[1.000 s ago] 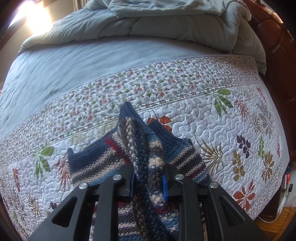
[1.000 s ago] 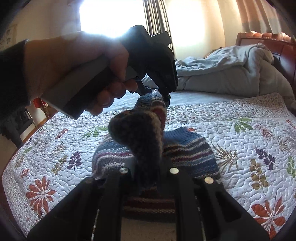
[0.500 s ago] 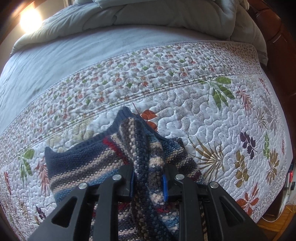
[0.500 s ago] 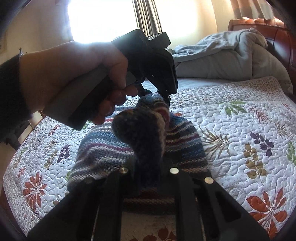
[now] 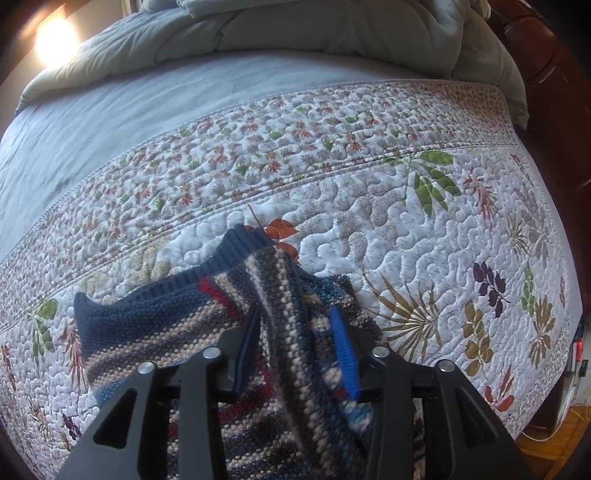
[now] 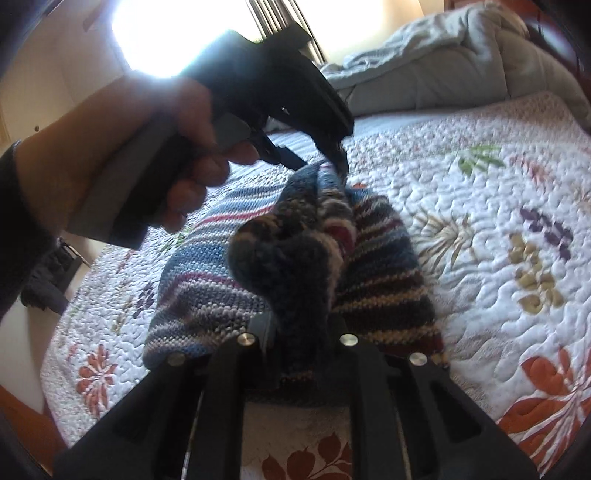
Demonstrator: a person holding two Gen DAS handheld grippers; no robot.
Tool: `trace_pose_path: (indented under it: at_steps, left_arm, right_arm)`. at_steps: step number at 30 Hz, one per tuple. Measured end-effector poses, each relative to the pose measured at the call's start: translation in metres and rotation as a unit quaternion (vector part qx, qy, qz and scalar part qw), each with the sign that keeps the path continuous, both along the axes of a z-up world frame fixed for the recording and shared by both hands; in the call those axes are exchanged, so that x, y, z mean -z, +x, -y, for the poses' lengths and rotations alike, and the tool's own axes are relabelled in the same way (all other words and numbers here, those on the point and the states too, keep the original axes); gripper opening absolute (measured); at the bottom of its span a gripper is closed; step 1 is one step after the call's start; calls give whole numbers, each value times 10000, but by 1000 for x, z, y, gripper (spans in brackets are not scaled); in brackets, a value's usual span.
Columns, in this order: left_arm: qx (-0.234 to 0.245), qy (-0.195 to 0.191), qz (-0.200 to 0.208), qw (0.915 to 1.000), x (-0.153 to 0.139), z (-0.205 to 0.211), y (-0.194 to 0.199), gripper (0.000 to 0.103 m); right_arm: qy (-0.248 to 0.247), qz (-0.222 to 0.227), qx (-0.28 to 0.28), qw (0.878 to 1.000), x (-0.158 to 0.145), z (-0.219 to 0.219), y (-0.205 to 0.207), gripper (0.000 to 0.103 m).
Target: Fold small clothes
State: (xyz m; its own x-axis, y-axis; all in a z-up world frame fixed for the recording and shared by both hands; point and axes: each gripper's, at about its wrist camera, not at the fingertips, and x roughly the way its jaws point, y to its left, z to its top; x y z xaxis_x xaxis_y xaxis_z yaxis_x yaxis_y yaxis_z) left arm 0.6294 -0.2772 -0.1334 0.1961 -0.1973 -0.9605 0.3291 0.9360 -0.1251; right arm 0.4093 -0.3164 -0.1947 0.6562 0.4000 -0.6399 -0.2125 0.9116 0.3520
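The striped knit garment (image 5: 155, 332) lies on the leaf-patterned quilt (image 5: 424, 236) of the bed, partly lifted into a ridge. In the left wrist view its long axis runs from the near edge of the quilt diagonally away toward the quilt's flowered border, with the navy ribbed edge (image 5: 236, 247) as the far tip and a flat striped panel spreading to the left on the quilt. A bunched fold rises from the panel and passes between the blue-padded fingers (image 5: 345, 347) of the left gripper (image 5: 295, 343), which are clamped on it, though a little daylight shows beside the right pad. In the right wrist view the same garment (image 6: 207, 277) humps up on the quilt (image 6: 498, 221); the right gripper (image 6: 299, 332) is closed on a dark wad of knit, while the left gripper (image 6: 338, 162), held in the person's hand (image 6: 147, 155), pinches the ridge's far end from above. Beyond the quilt lies a rumpled grey comforter (image 5: 314, 33).
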Motion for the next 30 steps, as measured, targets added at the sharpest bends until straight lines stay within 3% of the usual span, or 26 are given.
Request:
trace_pose_path:
  at_steps: [6, 9, 11, 16, 18, 21, 23, 24, 25, 26, 28, 30]
  left_arm:
    - [-102, -115, 171, 9997, -23, -22, -4, 53]
    - [-174, -235, 388, 9988, -39, -42, -12, 57]
    - [-98, -284, 569, 9979, -49, -55, -25, 62]
    - [47, -651, 802, 9946, -54, -94, -75, 65]
    - [151, -753, 806, 9938, -45, -110, -102, 67]
    - [299, -953, 772, 9920, -24, -122, -134, 69]
    - [265, -1045, 860, 9904, -9, -128, -153, 70]
    - [278, -1045, 941, 9897, -2, -129, -163, 70]
    - [257, -1077, 1043, 9884, 1, -131, -172, 70]
    - [218, -1170, 1104, 9867, 1, -136, -177, 70]
    - [107, -1501, 1150, 9819, 0, -146, -189, 70]
    - [63, -1565, 1253, 9797, -2, -153, -197, 70]
  right_arm:
    - [817, -507, -13, 9954, 12, 22, 5, 24]
    - [1267, -788, 114, 9887, 20, 37, 8, 51]
    - [1569, -952, 159, 9829, 26, 45, 9, 57]
    - [2625, -1373, 175, 9550, 42, 65, 19, 68]
    - [3073, -1507, 155, 9395, 48, 73, 24, 72]
    - [3404, -1606, 119, 9264, 53, 76, 29, 77]
    - [3286, -1575, 56, 9312, 51, 71, 32, 76]
    - [3192, -1536, 18, 9351, 50, 68, 33, 67]
    - [3085, -1470, -14, 9398, 47, 65, 32, 42]
    - [2914, -1335, -10, 9472, 42, 63, 34, 33]
    - [2541, -940, 66, 9626, 24, 62, 30, 24]
    - [2227, -523, 52, 9735, 4, 60, 19, 22]
